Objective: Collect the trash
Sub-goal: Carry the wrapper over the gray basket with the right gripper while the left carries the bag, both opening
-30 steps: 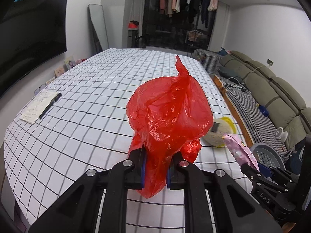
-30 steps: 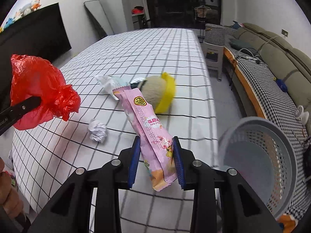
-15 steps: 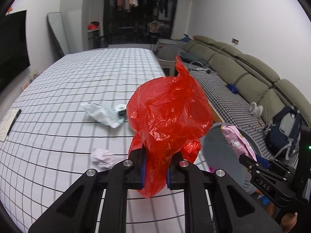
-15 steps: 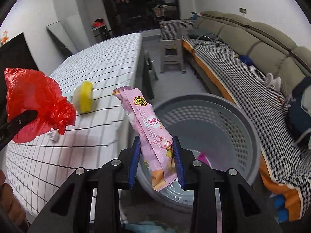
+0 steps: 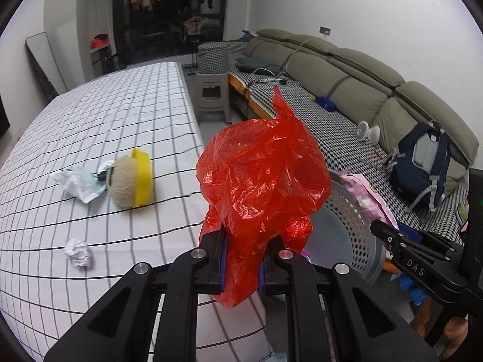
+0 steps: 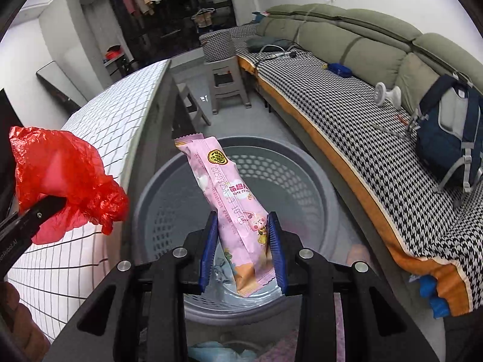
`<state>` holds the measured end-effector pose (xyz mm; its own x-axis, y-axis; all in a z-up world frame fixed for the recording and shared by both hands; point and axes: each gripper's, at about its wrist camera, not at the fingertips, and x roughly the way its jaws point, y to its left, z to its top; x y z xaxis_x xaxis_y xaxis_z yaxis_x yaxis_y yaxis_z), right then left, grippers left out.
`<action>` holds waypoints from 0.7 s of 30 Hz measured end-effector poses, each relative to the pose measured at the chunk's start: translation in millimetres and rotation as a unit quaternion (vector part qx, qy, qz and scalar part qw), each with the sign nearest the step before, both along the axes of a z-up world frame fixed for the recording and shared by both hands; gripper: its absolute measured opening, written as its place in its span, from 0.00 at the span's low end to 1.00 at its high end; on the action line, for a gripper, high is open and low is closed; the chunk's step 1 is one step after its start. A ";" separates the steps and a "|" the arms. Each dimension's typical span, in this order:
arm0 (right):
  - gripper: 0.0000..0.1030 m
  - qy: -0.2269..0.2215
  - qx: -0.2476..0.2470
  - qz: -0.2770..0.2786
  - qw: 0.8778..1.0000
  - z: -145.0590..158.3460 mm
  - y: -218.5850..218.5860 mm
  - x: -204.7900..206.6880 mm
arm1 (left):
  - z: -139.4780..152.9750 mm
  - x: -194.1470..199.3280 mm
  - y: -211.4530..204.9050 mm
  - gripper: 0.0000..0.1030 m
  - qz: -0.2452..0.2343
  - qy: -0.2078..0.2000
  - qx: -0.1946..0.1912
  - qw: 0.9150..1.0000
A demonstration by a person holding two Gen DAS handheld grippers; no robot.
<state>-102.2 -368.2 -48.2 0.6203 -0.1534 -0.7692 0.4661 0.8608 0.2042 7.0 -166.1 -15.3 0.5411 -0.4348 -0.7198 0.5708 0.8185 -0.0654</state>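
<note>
**Both tools loaded above the basket**

The right tool [image 6: 243,252] tilts steeply down over the grey perforated laundry basket [image 6: 289,175], its blue pads clamped on a pink snack wrapper [image 6: 232,202] that stands up and leans left, crinkled, printed with a gold seal. The left tool [image 5: 241,264] pinches a crumpled, translucent red plastic bag [image 5: 262,181] at the edge of the checked counter [image 5: 105,114], beside the basket. A crumpled paper ball [image 5: 78,252], a foil wrapper [image 5: 80,182] and a yellow-rimmed round item [image 5: 131,181] lie on the counter.
</note>
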 end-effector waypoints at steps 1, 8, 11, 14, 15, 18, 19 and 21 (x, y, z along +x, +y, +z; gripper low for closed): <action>0.31 0.001 0.001 -0.002 1.000 -1.1 -2.0 -0.8 | -2.0 -0.1 -5.7 0.14 -0.004 0.002 0.002 1.000; 0.31 0.006 0.009 -0.007 1.000 -13.0 -20.9 -5.6 | -21.3 -1.5 -40.1 0.14 -0.019 0.022 0.019 0.999; 0.32 0.010 0.013 -0.006 1.000 -20.4 -25.7 -6.0 | -30.5 -3.2 -53.2 0.14 -0.024 0.029 0.031 0.999; 0.32 0.018 0.022 0.000 1.000 -28.0 -29.4 -2.4 | -37.0 -4.2 -62.8 0.14 -0.028 0.031 0.041 0.998; 0.32 0.020 0.026 0.003 0.999 -31.0 -30.7 -0.5 | -38.7 -4.1 -65.3 0.14 -0.028 0.031 0.043 0.998; 0.32 0.022 0.032 0.009 0.999 -35.5 -33.8 3.8 | -43.4 -2.0 -71.5 0.14 -0.022 0.033 0.049 0.998; 0.32 0.022 0.034 0.011 0.999 -36.6 -34.9 4.9 | -45.0 -1.1 -73.3 0.14 -0.021 0.035 0.051 0.998; 0.32 0.023 0.036 0.014 0.999 -39.2 -37.6 7.0 | -48.8 1.3 -75.5 0.14 -0.020 0.040 0.056 0.997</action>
<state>-95.3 -405.8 -87.4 0.5877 -0.0789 -0.8052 0.4519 0.8576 0.2458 8.2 -241.6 -64.2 0.4644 -0.3694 -0.8049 0.5991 0.8004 -0.0216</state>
